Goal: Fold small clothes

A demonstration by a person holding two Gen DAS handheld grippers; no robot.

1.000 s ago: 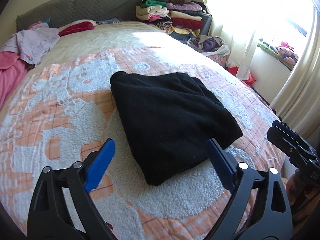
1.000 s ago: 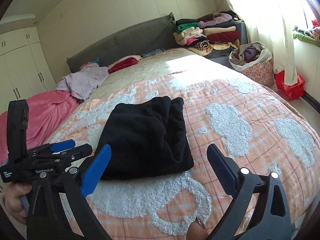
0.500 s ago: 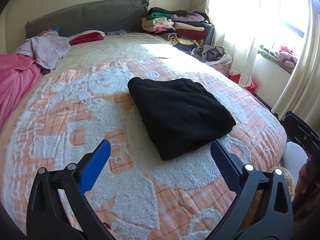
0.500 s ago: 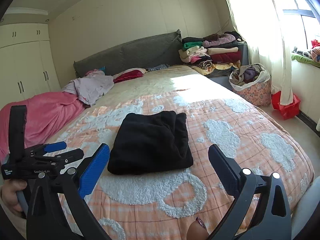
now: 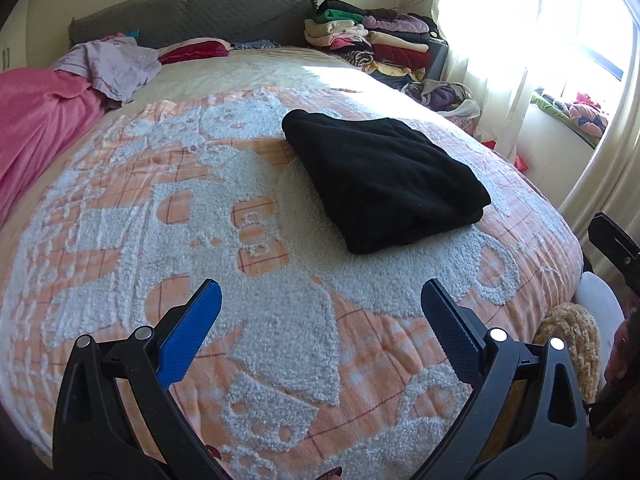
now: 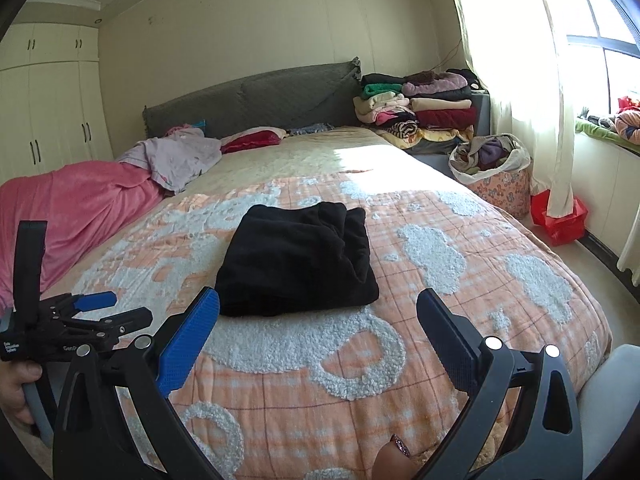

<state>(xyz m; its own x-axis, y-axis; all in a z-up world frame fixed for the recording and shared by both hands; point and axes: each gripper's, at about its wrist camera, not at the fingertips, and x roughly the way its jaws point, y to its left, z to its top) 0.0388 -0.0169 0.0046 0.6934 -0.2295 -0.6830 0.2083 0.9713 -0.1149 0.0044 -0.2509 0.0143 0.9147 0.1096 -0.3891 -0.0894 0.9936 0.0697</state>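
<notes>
Blue-padded gripper wide open, empty

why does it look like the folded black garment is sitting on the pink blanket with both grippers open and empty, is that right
Not quite. The folded black garment lies on the orange and white bedspread; the pink blanket is off to the side, as the right wrist view shows. Left gripper and right gripper are open, empty.

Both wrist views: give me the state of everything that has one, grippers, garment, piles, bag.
Left gripper: open, empty, above the bedspread.
Right gripper: open, empty, short of the garment.
Black garment: folded, flat on the bedspread, untouched.
Lilac garment: crumpled, unfolded, near the headboard.
Pink blanket: bunched at the bed's edge.
Clothes stack: folded, piled beside the bed.
Laundry bag: open, full of loose clothes.
</notes>
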